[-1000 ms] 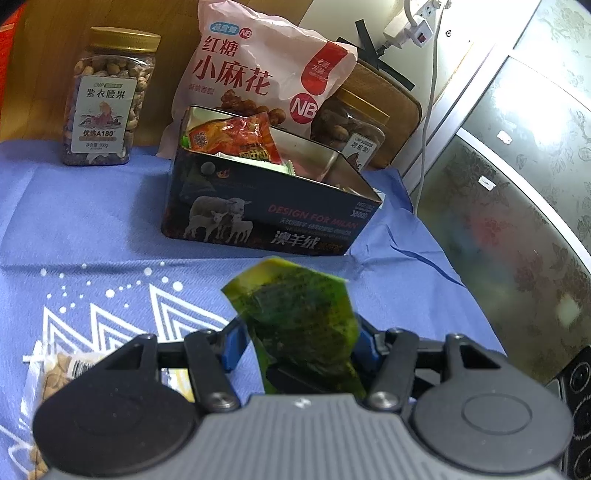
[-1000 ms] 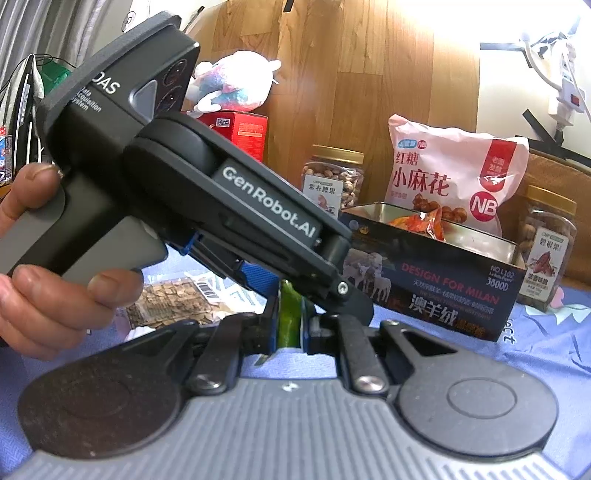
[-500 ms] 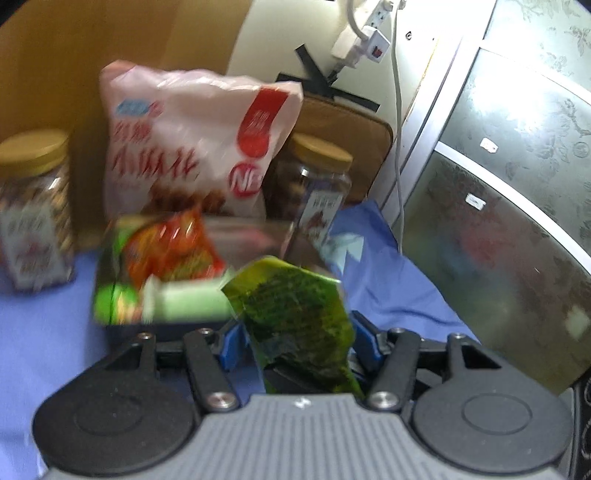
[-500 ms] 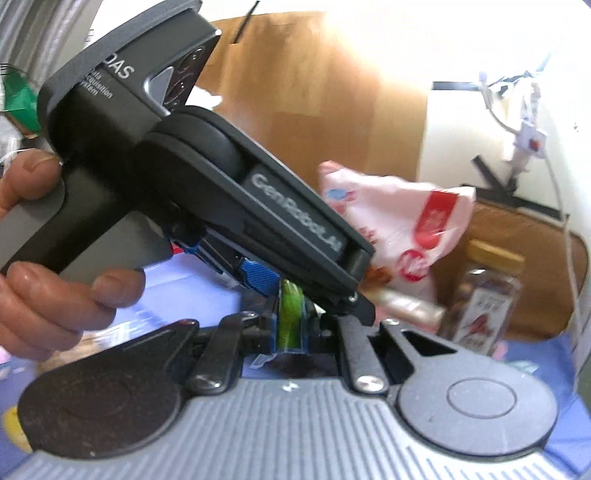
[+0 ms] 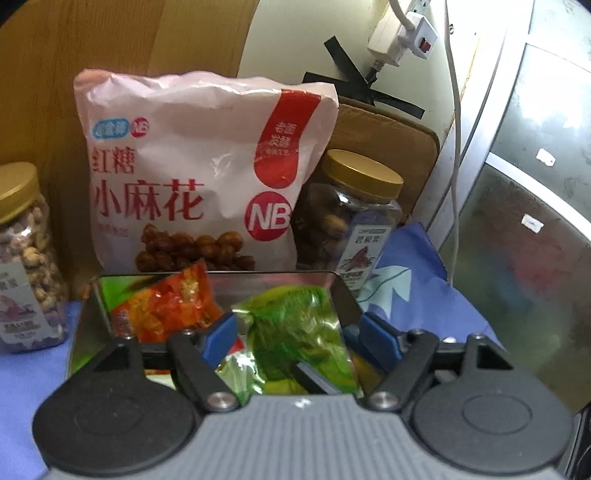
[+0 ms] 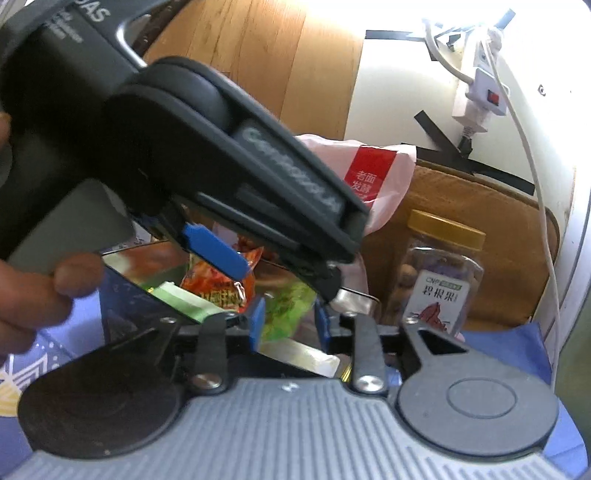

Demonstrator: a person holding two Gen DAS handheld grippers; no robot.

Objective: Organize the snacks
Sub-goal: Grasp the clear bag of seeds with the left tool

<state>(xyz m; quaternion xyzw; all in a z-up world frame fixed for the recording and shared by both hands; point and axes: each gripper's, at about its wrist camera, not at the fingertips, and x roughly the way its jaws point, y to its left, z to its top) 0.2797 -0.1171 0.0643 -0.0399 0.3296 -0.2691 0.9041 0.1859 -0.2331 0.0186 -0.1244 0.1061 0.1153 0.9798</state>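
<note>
A green foil snack packet (image 5: 295, 332) hangs tilted over the open metal tin (image 5: 88, 314), between the blue pads of my left gripper (image 5: 297, 334). Those jaws are opening and the pads stand clear of the packet on both sides. An orange-red snack packet (image 5: 166, 306) lies inside the tin. In the right wrist view the same green packet (image 6: 286, 314) sits between the pads of my right gripper (image 6: 289, 325), whose jaws are also opening, with no firm press showing. The left gripper's black body (image 6: 221, 166) crosses above, over the tin (image 6: 122, 295).
A pink snack bag (image 5: 192, 166) stands behind the tin, with a gold-lidded nut jar (image 5: 351, 221) to its right and another (image 5: 26, 258) at the left. Blue cloth (image 5: 22, 387) covers the table. A hand (image 6: 37, 295) holds the left gripper. A power strip (image 5: 402, 33) hangs on the wall.
Both grippers moved forward from in front of the tin to over it. Both were shut on the green packet; now their jaws have parted and the packet sits loose above the tin.
</note>
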